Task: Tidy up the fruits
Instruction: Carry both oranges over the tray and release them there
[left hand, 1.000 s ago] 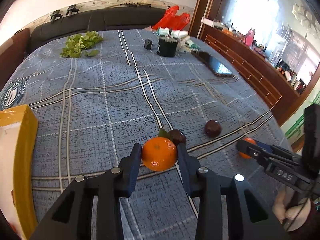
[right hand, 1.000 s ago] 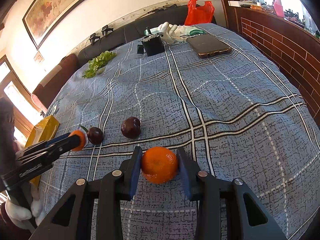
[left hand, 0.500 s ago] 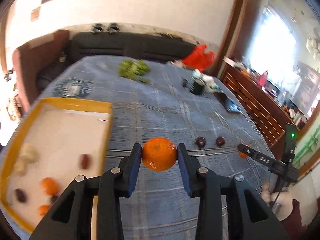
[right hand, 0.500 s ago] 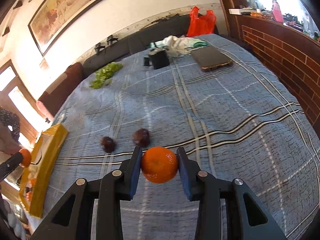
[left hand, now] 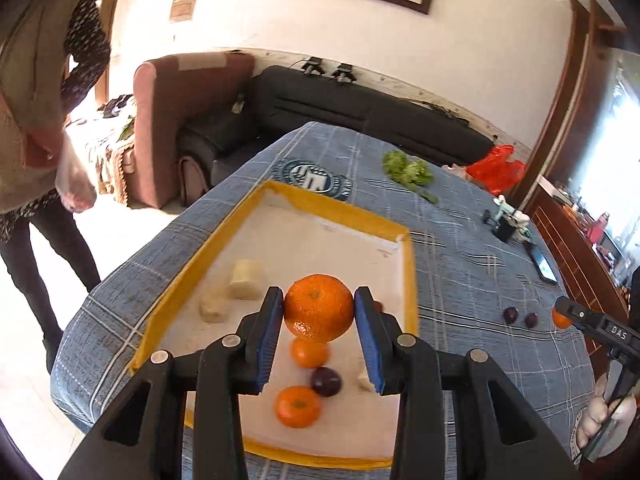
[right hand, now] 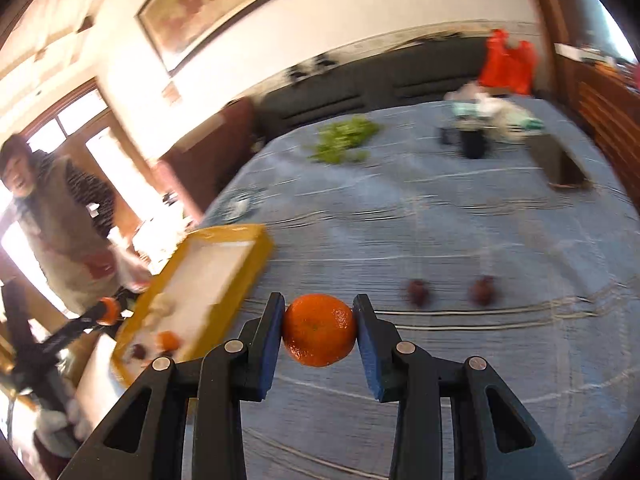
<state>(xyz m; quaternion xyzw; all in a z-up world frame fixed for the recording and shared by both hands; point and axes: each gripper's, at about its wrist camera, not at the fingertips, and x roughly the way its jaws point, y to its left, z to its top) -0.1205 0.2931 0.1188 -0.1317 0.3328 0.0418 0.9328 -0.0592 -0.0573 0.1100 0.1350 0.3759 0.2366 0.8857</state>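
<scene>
My left gripper (left hand: 319, 318) is shut on an orange mandarin (left hand: 319, 307) and hangs above the yellow-rimmed white tray (left hand: 409, 264). In the tray lie two smaller mandarins (left hand: 298, 406), a dark plum (left hand: 326, 381) and pale fruit chunks (left hand: 245, 279). My right gripper (right hand: 319, 330) is shut on a second mandarin (right hand: 319, 329) above the blue checked cloth (right hand: 460, 240), right of the tray (right hand: 244, 276). Two dark plums (right hand: 418, 292) lie on the cloth beyond it. The left wrist view shows those plums (left hand: 511, 314) far right, near the right gripper (left hand: 564, 314).
A person (left hand: 36, 120) stands left of the table, holding a plastic bag. Green leaves (left hand: 408, 170), a red bag (left hand: 496, 172), a black box (left hand: 505, 232) and a phone (left hand: 543, 264) lie at the cloth's far end. A dark sofa (left hand: 360, 112) runs behind.
Both grippers lifted their mandarins off the cloth. The left swung left over the tray; the right rose and moved left toward the tray, its view now blurred.
</scene>
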